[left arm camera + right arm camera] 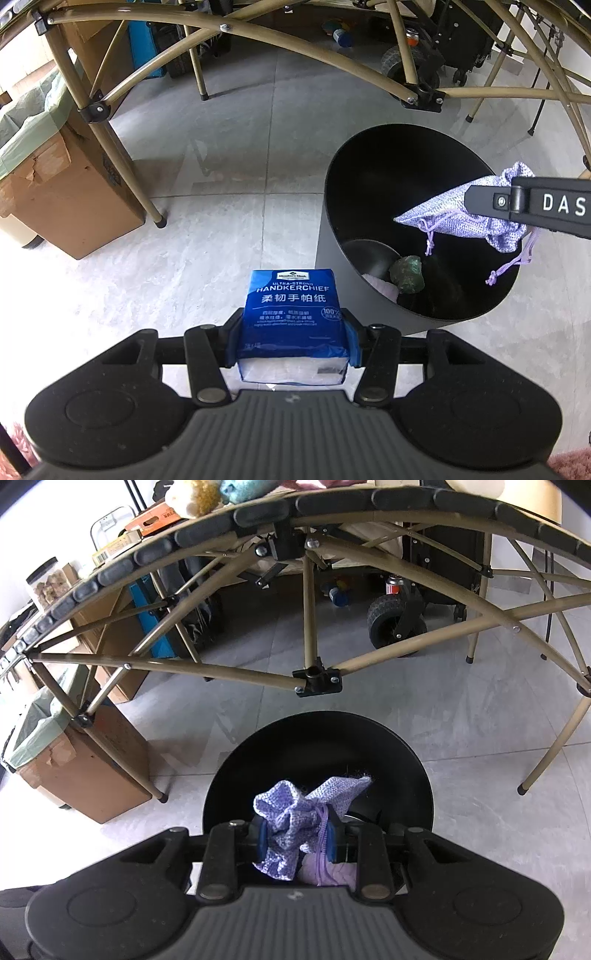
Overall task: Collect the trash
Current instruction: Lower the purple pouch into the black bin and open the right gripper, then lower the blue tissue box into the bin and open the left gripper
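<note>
My left gripper [293, 347] is shut on a blue handkerchief tissue pack [293, 314], held above the floor just left of the black trash bin [373, 177]. My right gripper [297, 836] is shut on a crumpled purple knit drawstring pouch [291, 812] and hangs over the black trash bin [258, 771]. In the left wrist view the purple pouch [458, 218] and the right gripper's finger [491, 201] reach in over the bin's opening from the right. Inside the bin lie a green crumpled lump [406, 275] and something pale pink [380, 286].
A folding table's tan tube frame [310, 627] arches over the floor behind the bin, its legs standing close by. A cardboard box lined with a green bag [55, 177] stands to the left. A wheeled cart [395, 624] sits further back on grey tiles.
</note>
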The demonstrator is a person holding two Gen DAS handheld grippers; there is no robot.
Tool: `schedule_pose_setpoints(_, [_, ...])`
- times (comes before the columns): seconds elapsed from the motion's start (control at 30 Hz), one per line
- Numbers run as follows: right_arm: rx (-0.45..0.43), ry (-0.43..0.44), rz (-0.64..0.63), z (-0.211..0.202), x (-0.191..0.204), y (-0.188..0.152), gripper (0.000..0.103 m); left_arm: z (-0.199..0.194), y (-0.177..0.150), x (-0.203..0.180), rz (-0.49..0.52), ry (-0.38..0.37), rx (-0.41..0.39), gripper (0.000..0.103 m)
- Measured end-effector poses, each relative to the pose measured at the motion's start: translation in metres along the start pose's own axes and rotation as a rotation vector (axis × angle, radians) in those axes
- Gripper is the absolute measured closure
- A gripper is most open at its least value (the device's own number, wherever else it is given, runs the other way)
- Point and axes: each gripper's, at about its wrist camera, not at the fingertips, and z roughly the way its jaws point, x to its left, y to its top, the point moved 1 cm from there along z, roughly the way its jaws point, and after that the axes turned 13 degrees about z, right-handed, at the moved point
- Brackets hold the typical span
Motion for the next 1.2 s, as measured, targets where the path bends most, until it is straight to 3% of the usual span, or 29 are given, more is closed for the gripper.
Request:
schedule_pose_setpoints(0.2, [0.012, -0.014, -0.012, 0.004, 0.0, -0.002, 0.073, -0.001, 0.001, 0.001, -0.01, 0.006, -0.003, 0.051])
schedule_pose_setpoints(0.4, [0.002, -0.037, -0.014, 0.007, -0.001, -0.002, 0.059, -0.001, 0.001, 0.002, -0.011, 0.006, -0.004, 0.051])
schedule_pose_setpoints(0.53, [0.001, -0.043, -0.012, 0.007, -0.003, -0.002, 0.013, -0.001, 0.001, 0.002, -0.01, 0.006, -0.005, 0.051])
schedule_pose_setpoints(0.57, [0.006, -0.045, -0.014, 0.007, -0.003, -0.002, 0.004, -0.001, 0.001, 0.002, -0.01, 0.006, -0.004, 0.051])
schedule_pose_setpoints(0.6, [0.008, -0.052, -0.014, 0.007, -0.003, -0.002, 0.001, -0.001, 0.001, 0.002, -0.011, 0.006, -0.005, 0.051])
schedule_pose_setpoints(1.2, [0.02, -0.078, 0.025, 0.006, -0.012, -0.002, 0.0, -0.003, 0.0, 0.0, -0.009, 0.011, -0.014, 0.051])
